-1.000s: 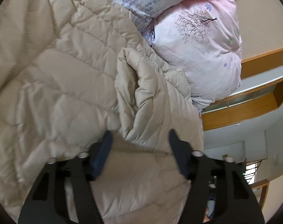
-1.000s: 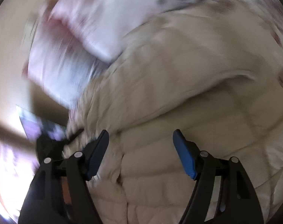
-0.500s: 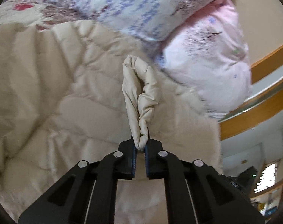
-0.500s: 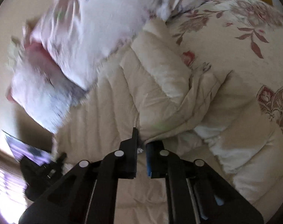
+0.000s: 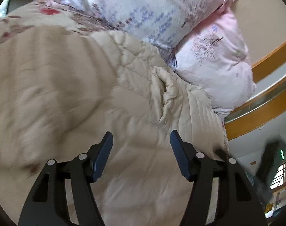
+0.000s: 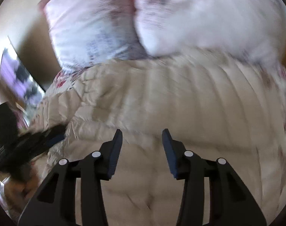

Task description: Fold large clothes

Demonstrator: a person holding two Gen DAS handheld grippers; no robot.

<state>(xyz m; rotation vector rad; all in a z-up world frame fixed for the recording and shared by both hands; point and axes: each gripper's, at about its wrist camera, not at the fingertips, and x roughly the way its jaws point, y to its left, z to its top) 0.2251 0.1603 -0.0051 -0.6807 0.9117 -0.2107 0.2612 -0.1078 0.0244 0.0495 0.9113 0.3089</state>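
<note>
My left gripper (image 5: 142,141) hangs over the beige quilted down coat (image 5: 71,94), its jaws opening, with nothing between the blue-padded fingers (image 5: 103,156); only the coat's surface shows in the gap, below them and not pinched. My right gripper (image 6: 142,139) is the same: jaws opening, a moderate gap, no fabric caught between its fingers (image 6: 170,152).

The coat lies spread on the bed, over a cream floral bedspread (image 5: 29,20) that shows along its far edge. In the left wrist view a bunched fold of the coat (image 5: 168,88) stands up as a small ridge ahead of my left gripper, close to the coat's far right edge. Just beyond that edge two pillows are stacked against the wall: a white one with a blue print (image 5: 143,9) and a pink one with a tree print (image 5: 218,56), both touching the coat's border. A wooden bed frame (image 5: 256,116) runs past them on the right.

In the right wrist view, which is blurred, the coat's quilted channels (image 6: 180,98) run across below the same pillows (image 6: 161,18), and my left gripper shows dark at the left edge (image 6: 29,143), near the coat's corner.
</note>
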